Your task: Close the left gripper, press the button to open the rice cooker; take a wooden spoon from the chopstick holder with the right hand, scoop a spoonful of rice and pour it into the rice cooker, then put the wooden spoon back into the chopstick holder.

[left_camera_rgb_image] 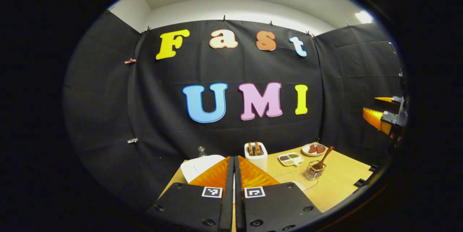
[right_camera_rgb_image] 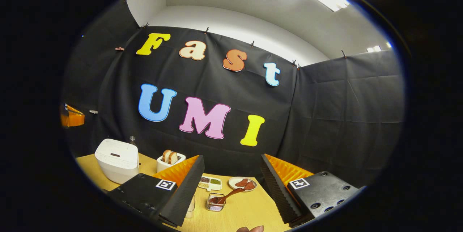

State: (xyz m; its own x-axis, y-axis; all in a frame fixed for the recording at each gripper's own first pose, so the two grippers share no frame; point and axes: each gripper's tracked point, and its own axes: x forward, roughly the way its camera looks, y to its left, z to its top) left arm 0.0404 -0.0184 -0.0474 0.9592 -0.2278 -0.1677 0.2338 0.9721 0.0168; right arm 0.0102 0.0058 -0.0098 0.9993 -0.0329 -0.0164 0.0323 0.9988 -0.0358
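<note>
The white rice cooker [right_camera_rgb_image: 116, 159] stands with its lid down at the table's left; in the left gripper view the rice cooker [left_camera_rgb_image: 200, 167] is partly hidden behind my fingers. My left gripper [left_camera_rgb_image: 234, 158] is shut on nothing, held above and short of the cooker. A wooden spoon [right_camera_rgb_image: 231, 194] leans in a clear chopstick holder [right_camera_rgb_image: 216, 203] mid-table, and the left gripper view shows that holder [left_camera_rgb_image: 314, 170] at the right. My right gripper [right_camera_rgb_image: 231, 168] is open and empty, above the table's near side. The left gripper view shows the right gripper [left_camera_rgb_image: 383, 114] high at the far right.
On the wooden table [right_camera_rgb_image: 249, 210] stand a white toaster [right_camera_rgb_image: 170, 159] with bread, a small divided dish [right_camera_rgb_image: 209, 182] and a plate [right_camera_rgb_image: 242, 183] of reddish pieces. A small bottle [right_camera_rgb_image: 133, 139] stands behind the cooker. A clear container [left_camera_rgb_image: 291, 181] lies near my left fingers. A fingertip [right_camera_rgb_image: 249, 229] shows at the bottom edge.
</note>
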